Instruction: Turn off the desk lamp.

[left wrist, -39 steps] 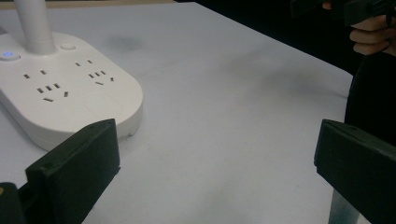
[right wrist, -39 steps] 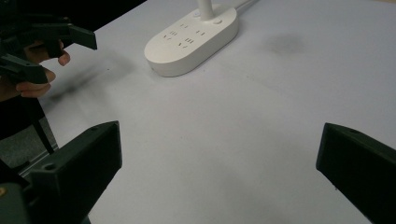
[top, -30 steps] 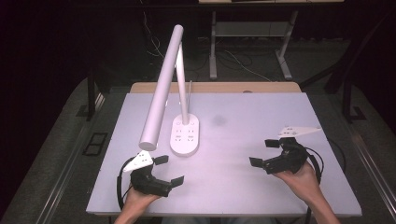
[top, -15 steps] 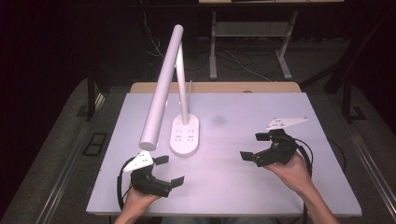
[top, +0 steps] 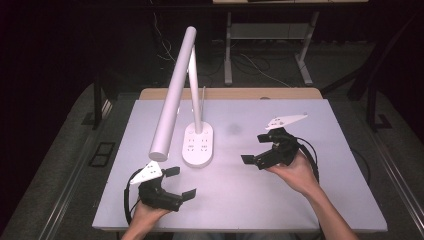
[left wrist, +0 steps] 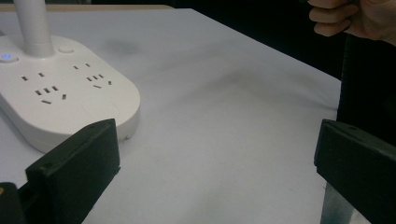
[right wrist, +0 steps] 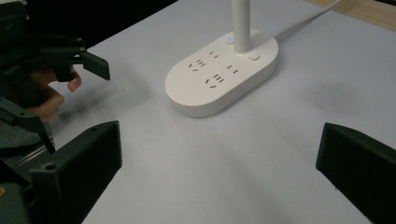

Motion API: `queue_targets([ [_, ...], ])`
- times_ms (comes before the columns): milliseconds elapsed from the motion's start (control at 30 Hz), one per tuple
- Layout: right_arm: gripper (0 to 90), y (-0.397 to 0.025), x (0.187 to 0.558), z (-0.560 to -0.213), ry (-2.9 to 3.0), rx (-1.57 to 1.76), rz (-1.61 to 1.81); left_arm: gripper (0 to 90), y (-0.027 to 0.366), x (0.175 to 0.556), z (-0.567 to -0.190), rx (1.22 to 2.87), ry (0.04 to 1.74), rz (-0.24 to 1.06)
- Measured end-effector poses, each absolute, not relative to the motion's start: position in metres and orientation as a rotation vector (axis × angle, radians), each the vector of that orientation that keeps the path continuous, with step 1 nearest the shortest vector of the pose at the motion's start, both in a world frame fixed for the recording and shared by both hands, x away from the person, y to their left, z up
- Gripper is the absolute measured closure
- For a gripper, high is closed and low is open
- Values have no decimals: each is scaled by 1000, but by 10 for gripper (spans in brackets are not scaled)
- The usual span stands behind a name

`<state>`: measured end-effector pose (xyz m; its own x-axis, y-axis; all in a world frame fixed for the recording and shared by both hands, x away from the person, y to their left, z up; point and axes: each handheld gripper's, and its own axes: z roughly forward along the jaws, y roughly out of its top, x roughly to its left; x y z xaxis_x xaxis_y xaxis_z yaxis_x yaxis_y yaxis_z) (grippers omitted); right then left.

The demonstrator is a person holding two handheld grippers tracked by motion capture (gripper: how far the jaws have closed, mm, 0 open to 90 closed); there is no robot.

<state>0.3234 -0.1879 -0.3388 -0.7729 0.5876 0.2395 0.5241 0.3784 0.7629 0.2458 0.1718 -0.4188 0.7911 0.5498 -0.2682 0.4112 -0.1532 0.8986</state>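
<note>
White lamp point(top: 198, 145) stands mid-table point(top: 320, 200). Left gripper point(top: 176, 184) near-left of its base, jaws apart, empty. Right gripper point(top: 254, 149) just right of base, jaws apart, empty.

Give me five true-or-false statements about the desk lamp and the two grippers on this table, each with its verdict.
1. The lamp base carries socket slots on its top. True.
2. The left gripper is shut on the lamp base. False: its jaws stand wide apart, with nothing between them, short of the base.
3. The right gripper is open and holds nothing. True.
4. The lamp's long white head lies flat on the table. False: it slants above the table, on a thin post rising from the base.
5. A small light glows blue on the base beside the post. True, as the left gripper view shows.
</note>
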Motion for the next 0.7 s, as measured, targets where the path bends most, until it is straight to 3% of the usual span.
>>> queue_targets([
  [700, 3, -140, 365, -334, 2615, 971, 1402, 0, 172, 245, -419, 1774, 750, 134],
])
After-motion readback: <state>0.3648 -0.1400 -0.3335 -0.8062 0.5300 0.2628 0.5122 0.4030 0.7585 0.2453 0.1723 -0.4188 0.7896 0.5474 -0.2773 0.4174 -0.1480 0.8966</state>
